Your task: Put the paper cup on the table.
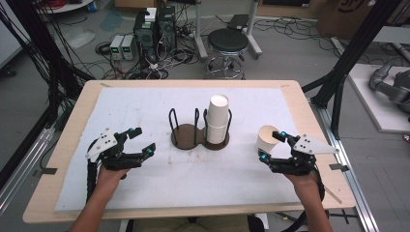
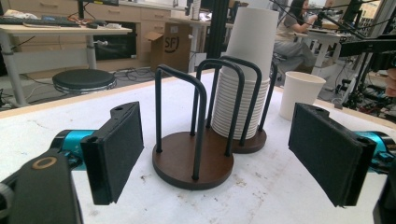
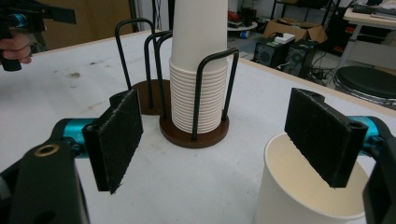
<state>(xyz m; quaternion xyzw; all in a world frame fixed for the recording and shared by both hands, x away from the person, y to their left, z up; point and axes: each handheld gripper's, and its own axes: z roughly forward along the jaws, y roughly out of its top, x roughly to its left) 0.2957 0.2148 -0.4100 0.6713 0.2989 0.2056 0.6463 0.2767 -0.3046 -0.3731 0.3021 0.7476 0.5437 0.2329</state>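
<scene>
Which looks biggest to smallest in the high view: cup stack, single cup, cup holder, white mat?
1. white mat, by far the largest.
2. cup holder, wider across its two bases than the stack is tall.
3. cup stack.
4. single cup.
The single cup sits nearer the camera, yet looks smaller than the stack.

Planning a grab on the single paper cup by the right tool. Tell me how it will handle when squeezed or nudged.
The single cup looks thin-walled and empty, so it is probably very light and may crush under a firm squeeze. Standing upright and open, with one pad of the right tool over its rim, it could tip or slide on the white table cover if nudged.
</scene>
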